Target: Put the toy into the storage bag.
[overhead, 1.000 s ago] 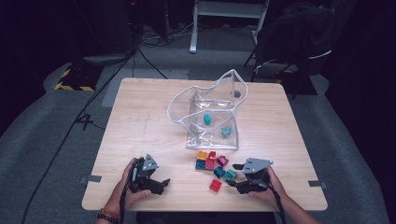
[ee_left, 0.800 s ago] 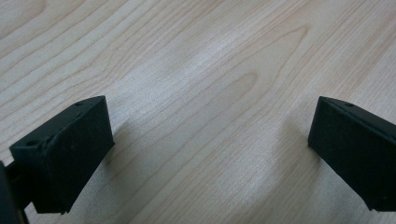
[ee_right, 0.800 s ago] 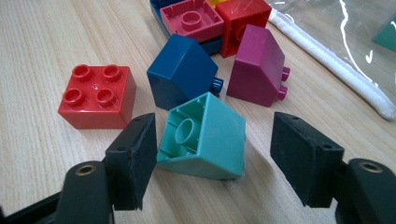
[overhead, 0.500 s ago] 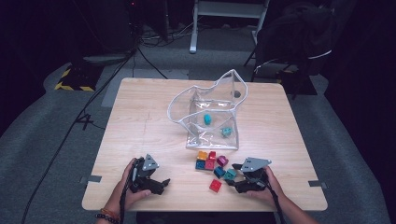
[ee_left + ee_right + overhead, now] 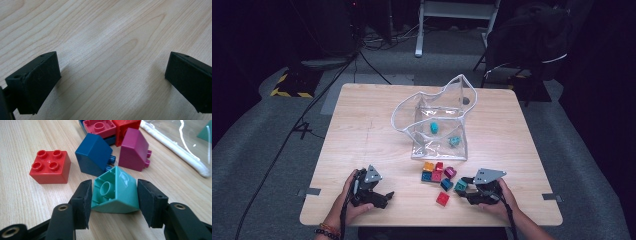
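right gripper [image 5: 112,195] clamps teal block [image 5: 115,191], underside hidden | left gripper [image 5: 112,82] gapes, tips cropped

Seven toy blocks [image 5: 435,172] lie loose on the table [image 5: 362,135]. Two teal pieces [image 5: 433,127] sit inside the one clear bag [image 5: 422,110]. Two grippers [image 5: 372,190] rest there.

No readable text, labels, brands or numbers on anything

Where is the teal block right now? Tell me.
The teal block sits between the right gripper's jaws near the table's front edge, just right of the blue block and red block.
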`<state>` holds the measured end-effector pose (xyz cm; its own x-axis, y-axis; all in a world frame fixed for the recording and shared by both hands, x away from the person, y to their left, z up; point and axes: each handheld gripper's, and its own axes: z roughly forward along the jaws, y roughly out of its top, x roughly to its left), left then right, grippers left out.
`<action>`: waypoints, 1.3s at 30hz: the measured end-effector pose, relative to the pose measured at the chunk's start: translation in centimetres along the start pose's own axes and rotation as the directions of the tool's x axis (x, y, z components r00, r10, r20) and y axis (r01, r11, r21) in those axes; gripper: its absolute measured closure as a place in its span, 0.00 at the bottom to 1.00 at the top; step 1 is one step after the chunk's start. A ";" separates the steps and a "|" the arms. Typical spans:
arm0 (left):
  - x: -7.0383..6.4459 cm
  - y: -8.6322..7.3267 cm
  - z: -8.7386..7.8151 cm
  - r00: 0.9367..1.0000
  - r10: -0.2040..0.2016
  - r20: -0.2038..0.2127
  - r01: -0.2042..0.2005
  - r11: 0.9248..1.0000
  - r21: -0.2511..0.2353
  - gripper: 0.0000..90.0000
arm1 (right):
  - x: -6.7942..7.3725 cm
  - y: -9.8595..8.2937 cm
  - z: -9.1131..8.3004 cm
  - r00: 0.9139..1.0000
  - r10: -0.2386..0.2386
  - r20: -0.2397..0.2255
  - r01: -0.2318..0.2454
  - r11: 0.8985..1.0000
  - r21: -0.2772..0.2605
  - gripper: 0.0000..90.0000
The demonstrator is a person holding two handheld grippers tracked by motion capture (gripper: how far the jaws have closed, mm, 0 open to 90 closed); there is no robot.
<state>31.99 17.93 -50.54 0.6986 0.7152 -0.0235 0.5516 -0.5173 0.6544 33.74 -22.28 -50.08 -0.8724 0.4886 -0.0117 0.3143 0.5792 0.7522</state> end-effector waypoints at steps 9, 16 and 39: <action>0.0 0.0 0.0 1.000 0.000 0.000 0.000 1.000 0.000 0.00 | -1.0 -0.3 -1.4 0.999 0.023 0.029 -0.022 0.999 -0.028 0.53; 0.0 0.0 0.0 1.000 0.000 0.000 0.000 1.000 0.000 0.00 | -1.8 -0.4 -2.4 0.998 0.043 0.054 -0.040 0.998 -0.051 0.53; 0.0 0.0 0.0 1.000 0.000 0.000 0.000 1.000 0.000 0.00 | -4.7 2.4 -7.0 0.987 0.090 0.130 -0.068 0.983 -0.170 0.53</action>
<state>31.99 17.93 -50.54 0.6984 0.7153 -0.0235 0.5518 -0.5172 0.6543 35.93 -27.78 -43.61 -0.7844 0.6196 -0.0293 0.3041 0.4252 0.8525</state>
